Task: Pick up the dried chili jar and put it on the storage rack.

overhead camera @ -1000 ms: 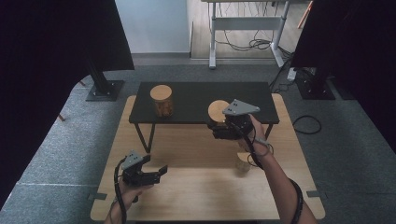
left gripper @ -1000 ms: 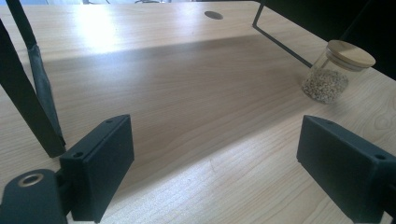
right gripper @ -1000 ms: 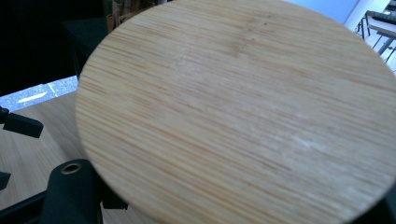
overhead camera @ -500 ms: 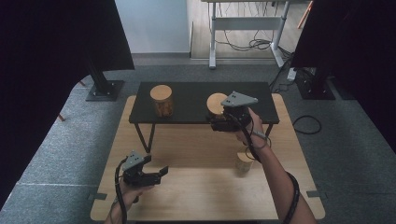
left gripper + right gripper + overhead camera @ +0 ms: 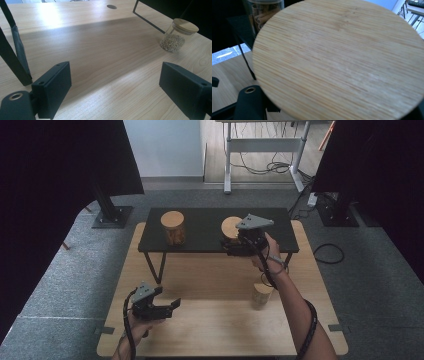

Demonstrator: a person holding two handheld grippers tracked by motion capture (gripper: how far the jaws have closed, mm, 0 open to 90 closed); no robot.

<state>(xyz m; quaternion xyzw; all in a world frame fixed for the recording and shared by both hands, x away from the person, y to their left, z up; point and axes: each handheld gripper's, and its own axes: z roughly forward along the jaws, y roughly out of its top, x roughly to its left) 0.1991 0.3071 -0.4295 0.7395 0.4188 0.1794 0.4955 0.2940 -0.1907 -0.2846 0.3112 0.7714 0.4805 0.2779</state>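
My right gripper (image 5: 227, 249) is shut on a jar whose round bamboo lid (image 5: 231, 226) shows above its jaws, at the front edge of the low black table (image 5: 200, 240). In the right gripper view that bamboo lid (image 5: 342, 60) sits very close and hides the jar's body and the jaws. A second lidded jar (image 5: 173, 227) holding brown sticks stands on the black table's left half; the same stick jar (image 5: 264, 11) appears behind the lid. My left gripper (image 5: 167, 307) hovers open and holds nothing near the wooden table's front left, jaws wide in the left gripper view (image 5: 115, 95).
A small lidded jar of pale grains (image 5: 261, 294) stands on the wooden table (image 5: 210, 335) under my right forearm; the left gripper view has this grain jar (image 5: 178, 35) ahead to the right. The black table's thin metal legs (image 5: 152, 267) reach down onto the wood.
My right gripper has carried the lidded jar slightly farther away and left, onto the black table's front edge. The left gripper has stayed put.
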